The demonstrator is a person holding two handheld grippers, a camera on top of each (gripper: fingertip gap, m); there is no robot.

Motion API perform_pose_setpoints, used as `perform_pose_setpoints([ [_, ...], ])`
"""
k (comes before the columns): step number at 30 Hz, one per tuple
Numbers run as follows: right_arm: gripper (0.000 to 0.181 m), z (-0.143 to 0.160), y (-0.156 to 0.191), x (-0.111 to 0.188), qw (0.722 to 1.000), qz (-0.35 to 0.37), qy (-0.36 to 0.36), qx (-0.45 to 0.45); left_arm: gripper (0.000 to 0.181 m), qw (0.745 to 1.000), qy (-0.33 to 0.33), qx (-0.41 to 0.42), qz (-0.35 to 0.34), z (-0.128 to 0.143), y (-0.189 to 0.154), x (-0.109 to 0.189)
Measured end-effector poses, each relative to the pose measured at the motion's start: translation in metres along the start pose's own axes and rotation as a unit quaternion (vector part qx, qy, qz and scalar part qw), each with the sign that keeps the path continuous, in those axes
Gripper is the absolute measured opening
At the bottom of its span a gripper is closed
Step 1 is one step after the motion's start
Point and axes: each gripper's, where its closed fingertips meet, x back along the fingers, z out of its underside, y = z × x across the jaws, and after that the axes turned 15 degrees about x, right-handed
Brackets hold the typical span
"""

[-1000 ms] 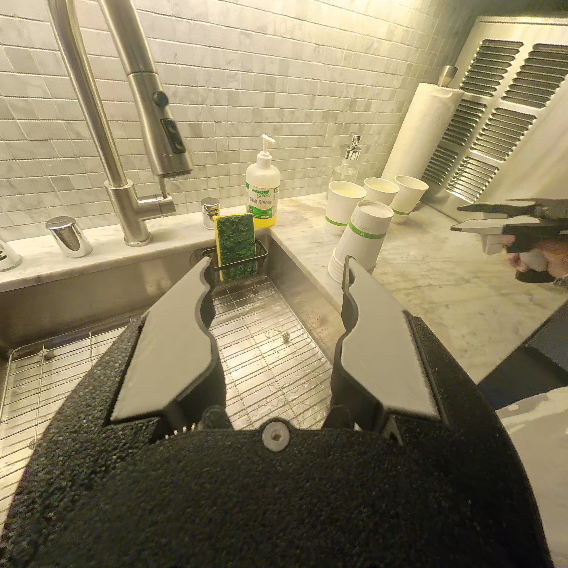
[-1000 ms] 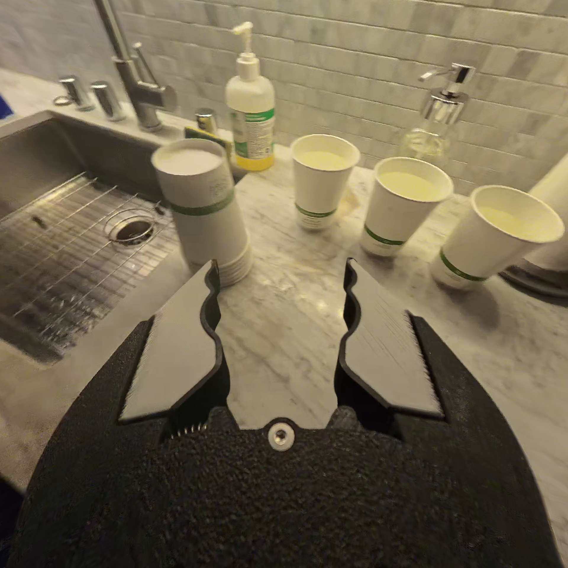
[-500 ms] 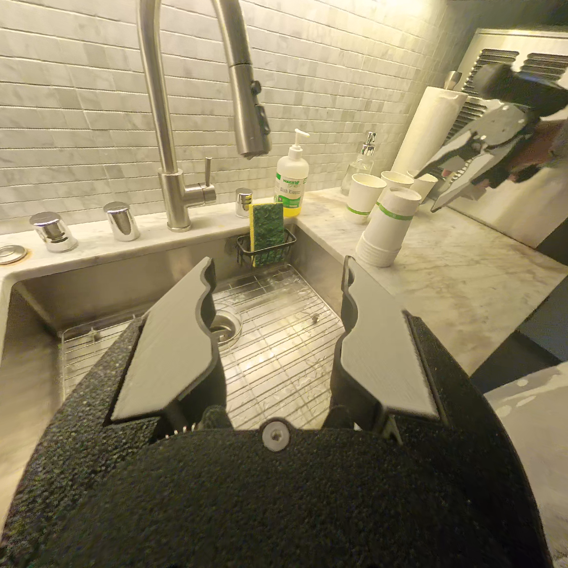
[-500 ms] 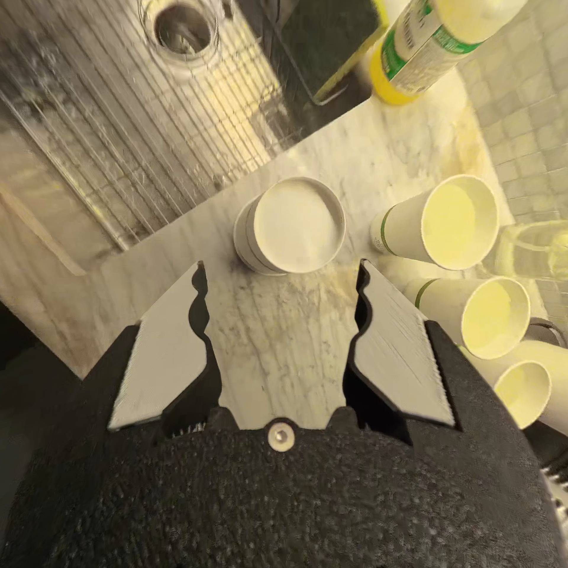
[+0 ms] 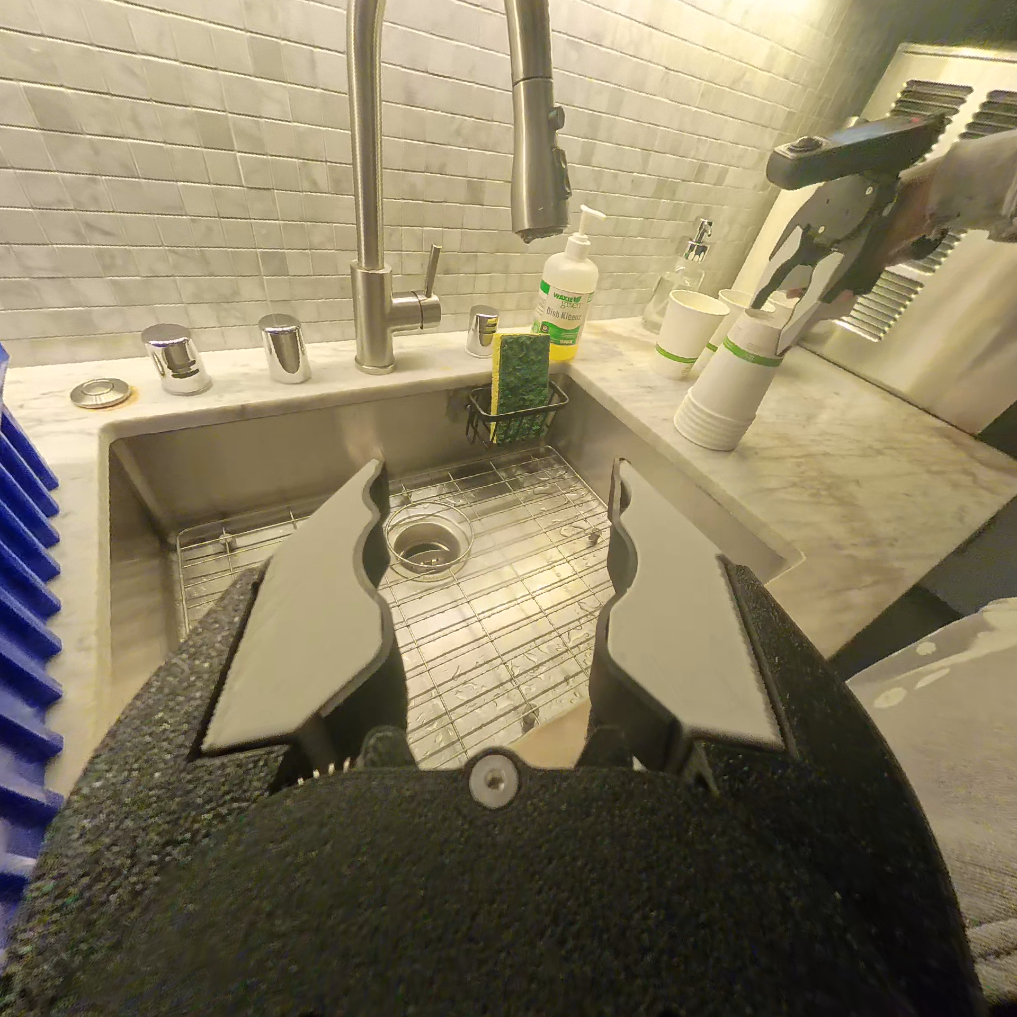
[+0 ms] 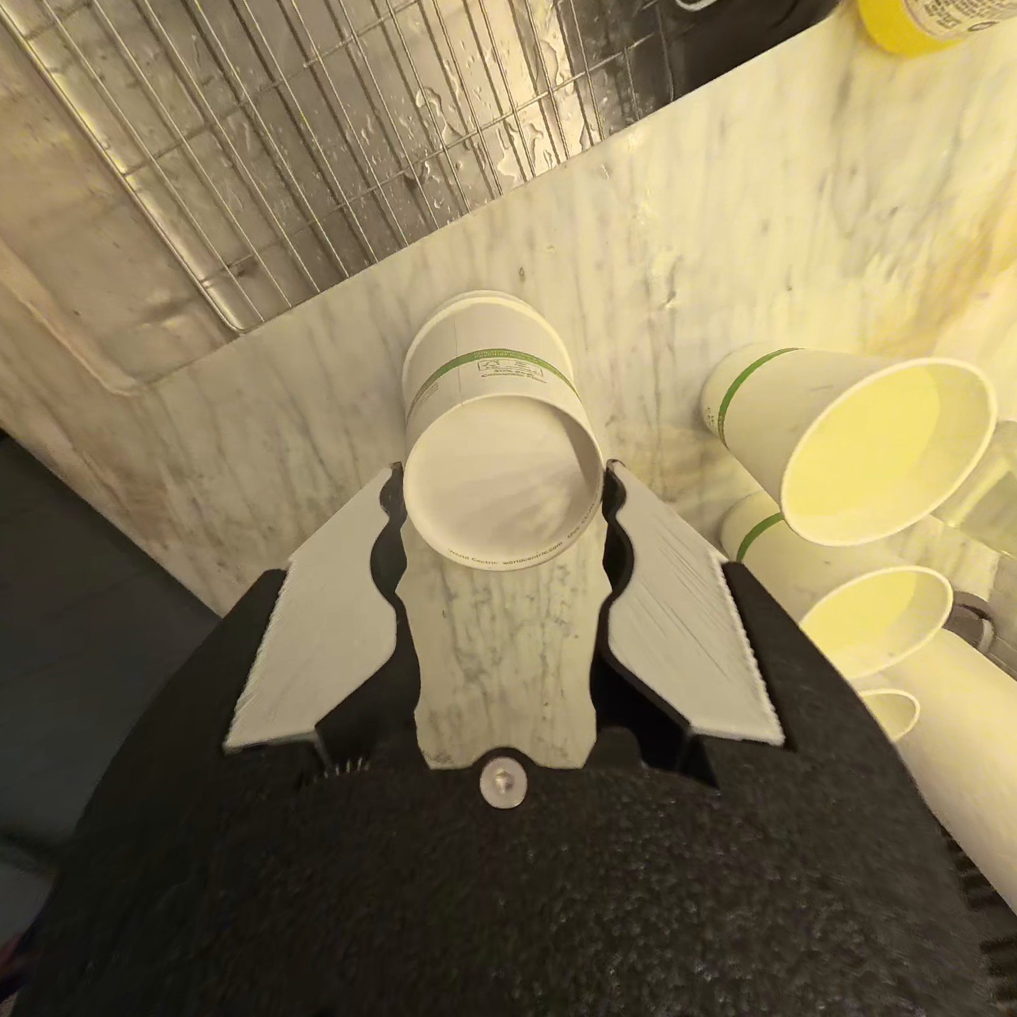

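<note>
Spreading across both views, the marble tabletop (image 5: pixel 858 495) wraps a steel sink (image 5: pixel 143 495) whose floor carries a wet wire grid (image 5: pixel 495 622) around the drain (image 5: pixel 428 542). A tall arched faucet (image 5: pixel 368 220) rises behind the sink, its spray head hanging above the basin, with two chrome caps (image 5: pixel 283 348) to its left and blue slats (image 5: pixel 25 550) at the far left edge.

The left gripper (image 5: pixel 498 490) hangs over the sink, released, jaws wide apart with nothing between them, only grid and drain showing through the gap. The right gripper (image 6: pixel 502 474) points down at the tabletop from above, also released; its fingertips (image 6: pixel 616 479) sit on either side of the top of an upside-down stack of paper cups (image 6: pixel 498 440), very close to it, though whether they touch it I cannot tell. In the left wrist view the same right gripper (image 5: pixel 781 308) reaches down onto that stack of paper cups (image 5: pixel 726 391), which stands near the sink's right edge.

Beyond the stack stand single upright cups (image 6: pixel 880 446) with green bands, a soap bottle (image 5: pixel 567 297) with a pump, and a clear dispenser (image 5: pixel 685 275). A green and yellow sponge (image 5: pixel 523 385) stands in a black wire caddy (image 5: pixel 542 424) on the sink's back wall.
</note>
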Motion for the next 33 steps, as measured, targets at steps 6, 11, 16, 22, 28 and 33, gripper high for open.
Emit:
perform_pose_setpoints([
  [6, 0.072, 0.002, -0.004, 0.028, 1.000, 0.012, 0.013, 0.007, 0.080, 1.000, 0.004, 0.002, 0.014, 0.002, -0.002, -0.003],
  [11, 0.071, 0.002, -0.002, 0.059, 0.999, 0.036, 0.018, 0.023, 0.080, 0.999, 0.009, 0.000, 0.037, 0.005, -0.012, -0.011],
  [16, 0.071, -0.013, 0.011, 0.124, 0.993, 0.104, -0.038, 0.032, 0.080, 0.997, 0.023, 0.013, 0.074, 0.009, -0.028, -0.020],
  [22, 0.071, -0.072, 0.050, 0.235, 0.889, 0.212, -0.400, -0.064, 0.084, 0.984, 0.039, 0.053, 0.163, 0.002, -0.068, -0.036],
  [28, 0.071, -0.106, 0.116, 0.267, 0.633, 0.128, -0.741, -0.186, 0.090, 0.956, 0.042, 0.075, 0.280, -0.027, -0.131, -0.054],
  [33, 0.070, -0.136, 0.157, 0.249, 0.469, 0.012, -0.853, -0.227, 0.091, 0.925, 0.042, 0.055, 0.373, -0.054, -0.191, -0.058],
])
